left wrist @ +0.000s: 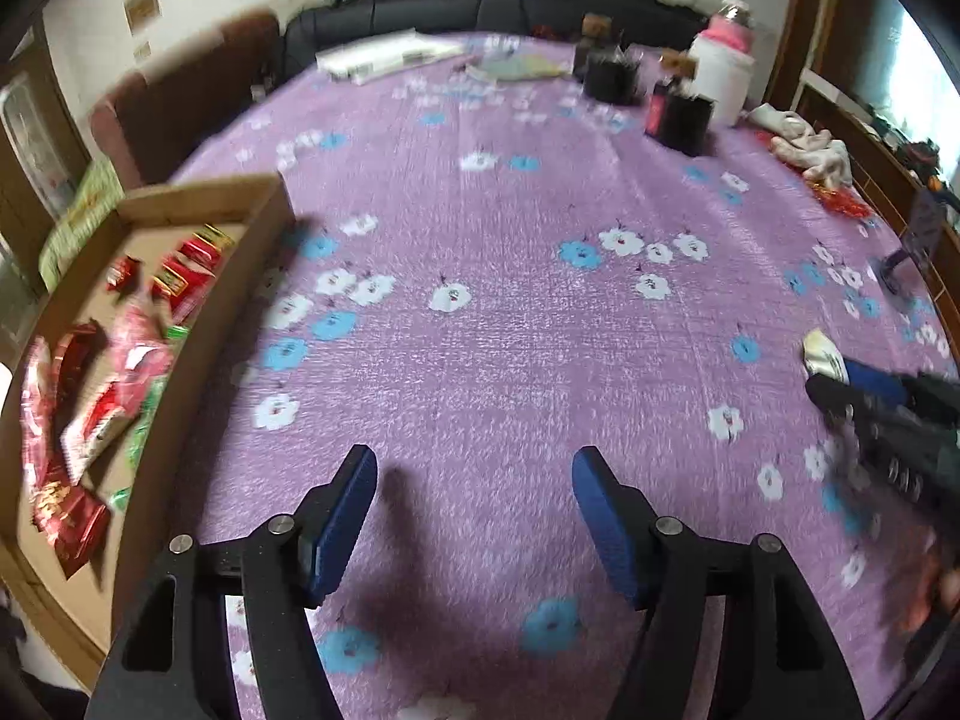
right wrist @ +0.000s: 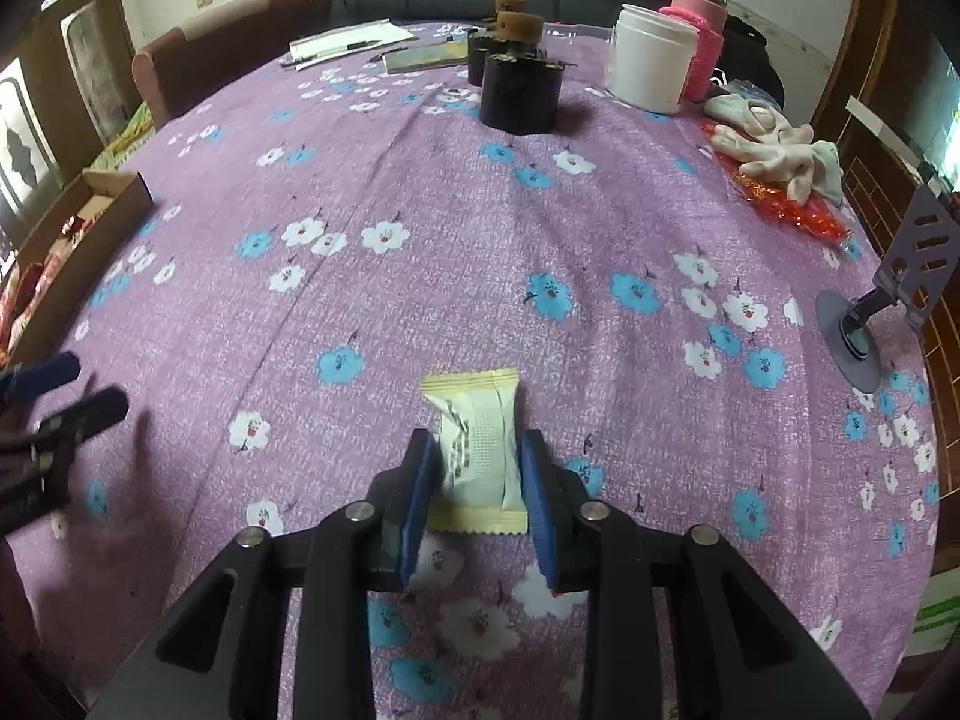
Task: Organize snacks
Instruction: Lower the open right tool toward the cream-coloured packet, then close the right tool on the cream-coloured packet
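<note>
Cardboard box held red snack packets. Purple floral tablecloth covered table. Left gripper gaped empty; right gripper flanked cream packet, grip unclear.

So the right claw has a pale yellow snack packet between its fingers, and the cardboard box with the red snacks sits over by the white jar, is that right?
Not quite. The right claw does have the pale yellow snack packet between its fingers, but the cardboard box with the red snacks sits at the table's opposite edge, far left, while the white jar stands at the far right. The right wrist view shows both.
</note>
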Demonstrator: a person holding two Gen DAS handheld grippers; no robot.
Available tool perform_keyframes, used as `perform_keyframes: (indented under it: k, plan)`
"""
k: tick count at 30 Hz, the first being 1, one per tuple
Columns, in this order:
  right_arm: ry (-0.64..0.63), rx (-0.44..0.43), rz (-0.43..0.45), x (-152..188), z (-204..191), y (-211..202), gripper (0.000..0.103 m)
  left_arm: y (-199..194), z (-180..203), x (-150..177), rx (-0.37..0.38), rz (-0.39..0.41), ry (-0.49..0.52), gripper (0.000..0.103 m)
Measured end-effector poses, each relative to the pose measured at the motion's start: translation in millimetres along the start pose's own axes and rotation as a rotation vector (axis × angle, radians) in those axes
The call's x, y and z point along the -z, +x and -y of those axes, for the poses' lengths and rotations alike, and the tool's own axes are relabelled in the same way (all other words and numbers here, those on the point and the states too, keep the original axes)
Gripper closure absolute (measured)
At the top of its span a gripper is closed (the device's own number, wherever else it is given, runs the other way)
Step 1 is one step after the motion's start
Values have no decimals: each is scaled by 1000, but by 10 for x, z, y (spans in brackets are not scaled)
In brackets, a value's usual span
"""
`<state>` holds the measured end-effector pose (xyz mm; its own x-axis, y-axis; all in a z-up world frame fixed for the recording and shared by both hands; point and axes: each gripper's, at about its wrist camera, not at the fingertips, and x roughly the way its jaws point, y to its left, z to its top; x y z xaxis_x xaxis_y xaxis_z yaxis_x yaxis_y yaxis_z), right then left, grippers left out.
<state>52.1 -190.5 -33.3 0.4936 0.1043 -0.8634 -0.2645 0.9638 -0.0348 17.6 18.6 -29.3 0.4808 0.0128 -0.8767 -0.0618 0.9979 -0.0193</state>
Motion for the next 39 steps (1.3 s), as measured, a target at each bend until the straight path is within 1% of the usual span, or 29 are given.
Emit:
perform_keyframes:
  k: [1, 2, 4, 5, 8, 10, 11, 13, 15, 19, 20, 22, 25, 33, 35, 37, 39]
  plan:
    - [1, 10, -4, -6, 2, 4, 63, 38, -2, -69, 19, -21, -7, 32]
    - [3, 15, -7, -9, 10, 8, 61, 58, -15, -127, 8, -25, -24, 31]
    - [12, 8, -13, -17, 26, 24, 52, 100, -25, -244, -23, -17, -52, 21]
    - [15, 9, -14, -23, 32, 28, 51, 142, -19, -291, -26, -28, -55, 17]
    - [19, 5, -14, -36, 40, 42, 48, 257, 33, -405, -34, -56, -62, 17]
    - [26, 1, -14, -44, 37, 50, 48, 343, 66, -446, -40, -93, -68, 17]
    - [23, 1, -14, -48, 28, 52, 48, 369, 89, -453, -40, -99, -64, 14]
    - [19, -1, -14, -60, 21, 59, 48, 373, 130, -448, -44, -93, -52, 14]
    - [25, -7, -13, -66, 21, 67, 48, 384, 157, -427, -52, -86, -44, 11]
    - [31, -9, -9, -73, 5, 73, 49, 401, 142, -419, -50, -91, -47, 8]
    - [34, -12, -7, -71, 2, 71, 50, 395, 137, -409, -50, -93, -49, 8]
    - [27, -20, 0, -66, -24, 61, 60, 392, 136, -388, -54, -86, -50, 8]
    - [20, -26, 8, -59, -81, 48, 67, 374, 176, -387, -52, -80, -53, 8]
    - [15, -45, 8, -43, -102, 30, 67, 331, 349, -316, -22, -93, -25, 8]
    - [26, -46, 6, -36, -70, 24, 66, 329, 394, -322, -7, -99, -27, 8]
    - [49, -64, 4, -35, -16, 7, 66, 332, 455, -330, 1, -111, -29, 8]
    - [53, -60, 7, -31, 27, -17, 66, 333, 516, -335, 11, -120, -28, 8]
